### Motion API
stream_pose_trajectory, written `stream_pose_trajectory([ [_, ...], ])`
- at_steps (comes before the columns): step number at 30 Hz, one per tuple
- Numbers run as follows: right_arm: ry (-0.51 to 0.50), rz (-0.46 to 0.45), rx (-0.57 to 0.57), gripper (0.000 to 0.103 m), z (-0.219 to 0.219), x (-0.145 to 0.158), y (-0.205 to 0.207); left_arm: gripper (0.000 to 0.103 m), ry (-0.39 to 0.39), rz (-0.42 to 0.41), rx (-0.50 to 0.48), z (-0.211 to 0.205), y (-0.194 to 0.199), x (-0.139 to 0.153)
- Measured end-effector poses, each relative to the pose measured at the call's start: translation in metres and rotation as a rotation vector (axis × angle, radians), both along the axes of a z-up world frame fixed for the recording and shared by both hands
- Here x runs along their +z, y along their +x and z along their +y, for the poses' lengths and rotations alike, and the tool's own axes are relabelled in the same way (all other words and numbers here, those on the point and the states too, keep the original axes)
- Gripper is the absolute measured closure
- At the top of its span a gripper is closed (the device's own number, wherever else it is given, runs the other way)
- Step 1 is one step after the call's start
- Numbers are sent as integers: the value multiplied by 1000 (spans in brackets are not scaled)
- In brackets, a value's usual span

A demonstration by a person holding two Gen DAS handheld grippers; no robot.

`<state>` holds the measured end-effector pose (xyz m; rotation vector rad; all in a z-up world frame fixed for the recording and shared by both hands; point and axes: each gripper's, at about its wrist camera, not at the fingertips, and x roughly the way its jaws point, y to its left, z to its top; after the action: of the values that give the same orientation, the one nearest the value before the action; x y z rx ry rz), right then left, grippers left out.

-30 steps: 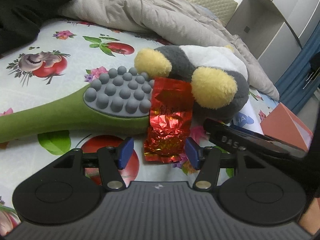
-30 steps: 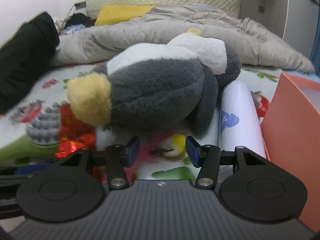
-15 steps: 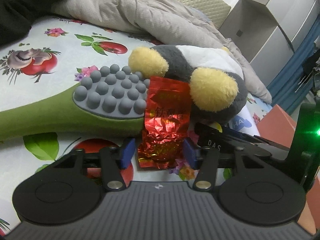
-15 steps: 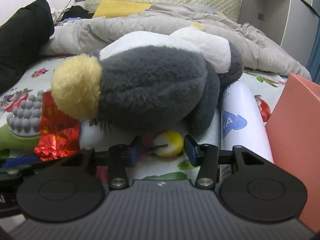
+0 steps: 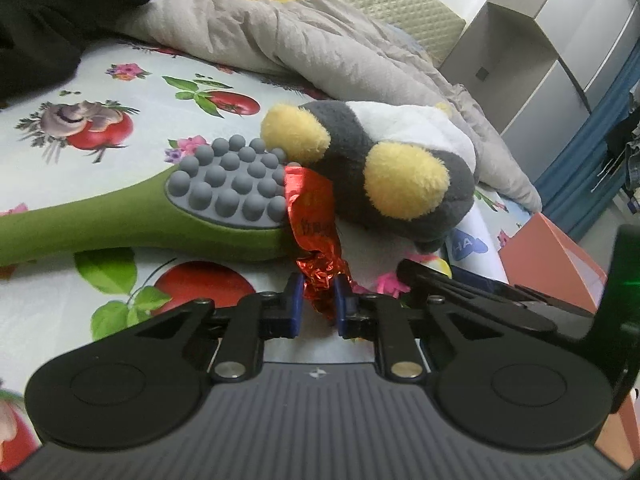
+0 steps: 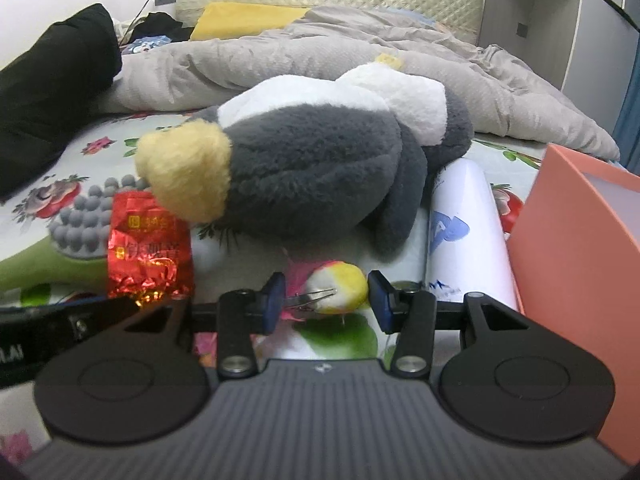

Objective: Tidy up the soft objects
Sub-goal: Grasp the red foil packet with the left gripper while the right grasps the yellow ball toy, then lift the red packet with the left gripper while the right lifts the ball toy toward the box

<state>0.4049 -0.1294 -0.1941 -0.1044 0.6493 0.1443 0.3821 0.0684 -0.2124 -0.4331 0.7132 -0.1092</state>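
Note:
My left gripper (image 5: 316, 300) is closing its jaws on the lower end of a red foil packet (image 5: 312, 216); the blue pads squeeze the crumpled foil. The packet leans between a green massager with grey knobs (image 5: 120, 228) and a grey, white and yellow plush toy (image 5: 400, 160). In the right wrist view the plush toy (image 6: 320, 176) lies on its side on the flowered bedsheet. My right gripper (image 6: 326, 300) stands open around a small yellow-and-white soft ball (image 6: 344, 286) with a metal clip, and the pads do not press on it.
A white roll (image 6: 464, 232) lies against the plush toy's right side. An orange box (image 6: 580, 260) stands at the right edge. A grey duvet (image 6: 280, 52) and a black cloth (image 6: 52, 92) are heaped at the back of the bed.
The left jaws have come together on the red packet, crumpling its near end. The right gripper has edged forward, so the small ball now sits between its fingers.

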Motion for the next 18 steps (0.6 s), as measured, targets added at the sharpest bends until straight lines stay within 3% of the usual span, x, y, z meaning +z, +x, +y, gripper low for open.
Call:
stream_pose_trajectory([
  [18,-5,-1,94,55,2,36,-91,85,28,37,44,8,-97,28],
])
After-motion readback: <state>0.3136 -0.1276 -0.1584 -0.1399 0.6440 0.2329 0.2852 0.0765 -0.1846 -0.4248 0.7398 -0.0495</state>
